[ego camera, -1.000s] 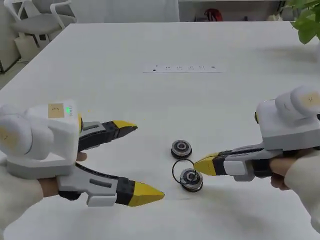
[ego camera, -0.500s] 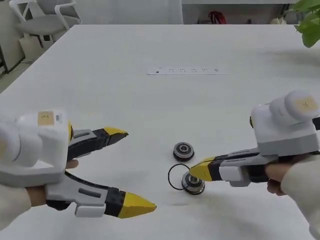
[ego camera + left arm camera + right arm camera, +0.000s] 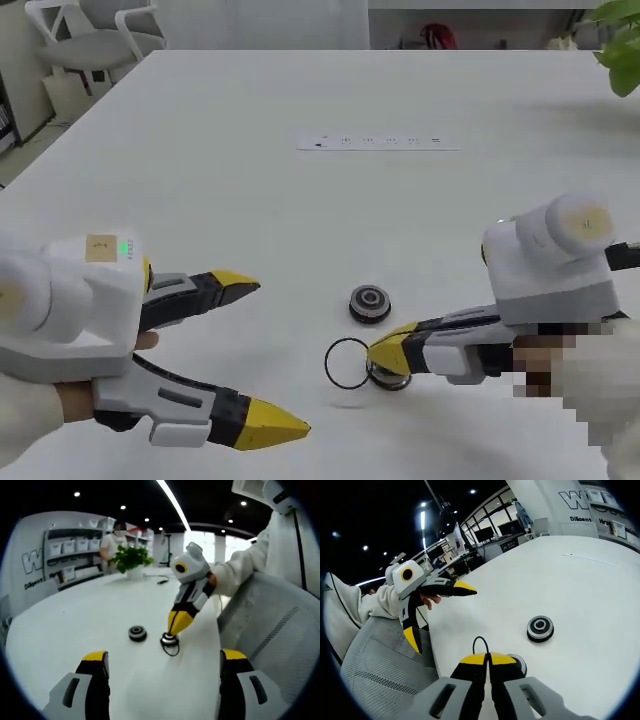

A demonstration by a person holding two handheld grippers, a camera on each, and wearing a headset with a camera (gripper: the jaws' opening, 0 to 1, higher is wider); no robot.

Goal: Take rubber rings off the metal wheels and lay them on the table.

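Observation:
Two metal wheels rest on the white table [image 3: 300, 210]. The far wheel [image 3: 370, 303] [image 3: 137, 633] [image 3: 540, 628] stands alone. Half under my right gripper's tips lies the near wheel [image 3: 395, 378] [image 3: 169, 639] [image 3: 517, 661]. A thin black rubber ring [image 3: 326, 363] [image 3: 173, 652] [image 3: 474, 644] lies flat to its left, its right edge pinched at the tip of my right gripper [image 3: 378, 352] [image 3: 487, 656] [image 3: 177, 625], whose jaws are shut. My left gripper [image 3: 265, 357] [image 3: 164, 660] [image 3: 441, 615] hovers wide open left of the wheels, holding nothing.
A flat white socket strip [image 3: 380, 143] lies mid-table further back. Office chairs [image 3: 90, 40] stand beyond the far left corner, a plant [image 3: 620, 40] at the far right. A person [image 3: 117, 540] stands by distant shelves. A mesh chair [image 3: 375, 670] is behind me.
My right gripper has slid left over the near wheel, dragging the ring leftward off it. The left gripper stayed open, drifting slightly lower. The head camera shifted a little.

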